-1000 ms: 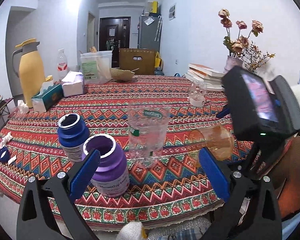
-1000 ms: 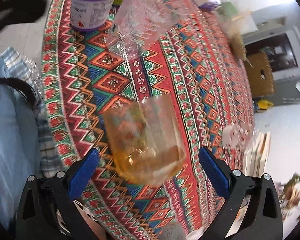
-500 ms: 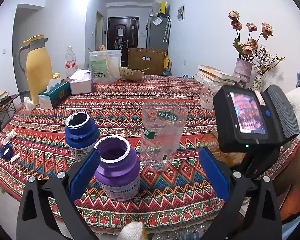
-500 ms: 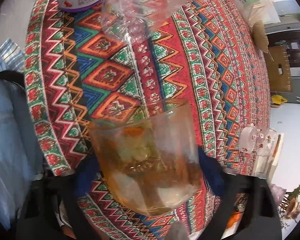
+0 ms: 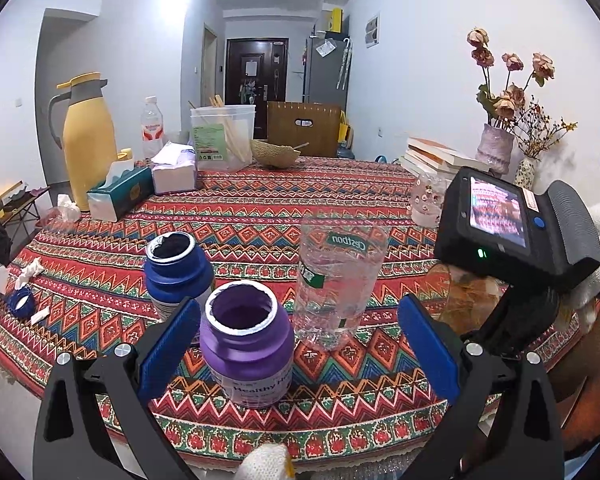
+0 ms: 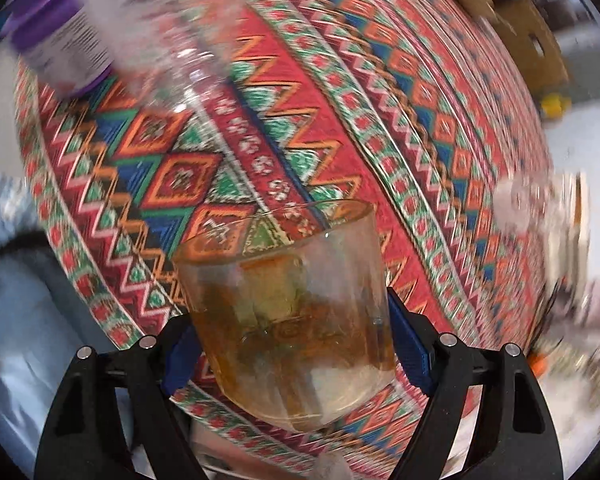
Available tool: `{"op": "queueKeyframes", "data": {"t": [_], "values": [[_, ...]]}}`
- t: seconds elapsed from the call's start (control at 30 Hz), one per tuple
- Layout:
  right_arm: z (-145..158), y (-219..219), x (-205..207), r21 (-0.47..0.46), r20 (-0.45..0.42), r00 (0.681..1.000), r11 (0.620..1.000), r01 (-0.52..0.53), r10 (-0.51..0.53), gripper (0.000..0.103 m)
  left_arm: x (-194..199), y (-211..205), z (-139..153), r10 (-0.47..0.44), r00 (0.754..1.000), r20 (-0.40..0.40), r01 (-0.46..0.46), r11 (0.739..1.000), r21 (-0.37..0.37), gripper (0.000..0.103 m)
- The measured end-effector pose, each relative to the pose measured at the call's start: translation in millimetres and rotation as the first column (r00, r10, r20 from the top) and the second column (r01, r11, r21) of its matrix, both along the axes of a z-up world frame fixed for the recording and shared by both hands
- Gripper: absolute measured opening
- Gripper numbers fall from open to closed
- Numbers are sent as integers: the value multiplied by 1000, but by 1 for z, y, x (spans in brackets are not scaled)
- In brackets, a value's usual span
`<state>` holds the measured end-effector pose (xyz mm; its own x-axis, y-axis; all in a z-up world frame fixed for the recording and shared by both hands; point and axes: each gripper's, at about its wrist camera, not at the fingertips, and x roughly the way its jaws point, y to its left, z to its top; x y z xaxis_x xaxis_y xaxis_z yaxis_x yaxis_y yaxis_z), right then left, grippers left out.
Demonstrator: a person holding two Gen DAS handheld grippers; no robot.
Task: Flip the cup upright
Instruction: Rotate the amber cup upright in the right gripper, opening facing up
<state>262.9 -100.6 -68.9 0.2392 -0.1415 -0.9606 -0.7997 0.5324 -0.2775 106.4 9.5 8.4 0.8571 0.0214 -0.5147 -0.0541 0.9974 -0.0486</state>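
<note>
My right gripper [image 6: 292,340] is shut on an amber see-through cup [image 6: 288,312], its blue pads against both sides near the base, the open rim pointing away over the patterned tablecloth [image 6: 340,100]. The right wrist view is motion-blurred. In the left wrist view the cup [image 5: 464,296] shows partly behind the right gripper's black body [image 5: 516,224] at the table's right front. My left gripper [image 5: 296,348] is open and empty, held low at the table's front edge.
A purple jar [image 5: 248,344], a blue jar [image 5: 178,272] and a clear cut-off plastic bottle [image 5: 336,284] stand close ahead of the left gripper. A glass cup [image 5: 426,200], books, vases, tissue boxes and a yellow jug [image 5: 86,140] stand further back.
The right gripper closed on the amber cup and has turned with it, the view rotating. The left gripper has pulled back slightly and stayed open.
</note>
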Motion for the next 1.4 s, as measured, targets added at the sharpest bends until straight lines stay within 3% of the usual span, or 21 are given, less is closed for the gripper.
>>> {"op": "queueKeyframes", "data": {"t": [0.17, 0.33, 0.43, 0.5, 0.57, 0.7, 1.07, 1.23, 1.4], "values": [[5, -12, 16, 92, -83, 964, 962, 258, -251, 79, 2, 6, 1, 10, 1000, -13, -10, 1000, -20, 96], [8, -28, 27, 150, -151, 871, 861, 487, -467, 79, 2, 11, 1, 1, 1000, -14, -2, 999, -41, 96], [10, -40, 34, 179, -195, 789, 769, 613, -583, 79, 0, 13, 1, -10, 1000, -11, 9, 999, -54, 96], [10, -45, 40, 188, -222, 742, 719, 669, -632, 79, -1, 14, 1, -15, 1000, -7, 15, 998, -60, 96], [10, -47, 44, 190, -235, 719, 695, 694, -654, 79, -2, 15, 1, -22, 1000, -6, 22, 998, -65, 96], [12, -47, 56, 196, -240, 707, 680, 706, -665, 79, -2, 14, 1, -36, 999, -3, 36, 997, -69, 96], [11, -73, 107, 231, -363, 604, 559, 796, -710, 79, -1, 12, 0, -44, 999, -10, 43, 996, -72, 96], [9, -83, 128, 241, -358, 609, 560, 793, -708, 79, 0, 11, -1, -43, 999, -14, 42, 997, -68, 96], [-6, -78, 141, 204, -391, 616, 588, 782, -684, 79, 2, 12, -1, -42, 999, -20, 40, 997, -60, 96]]}}
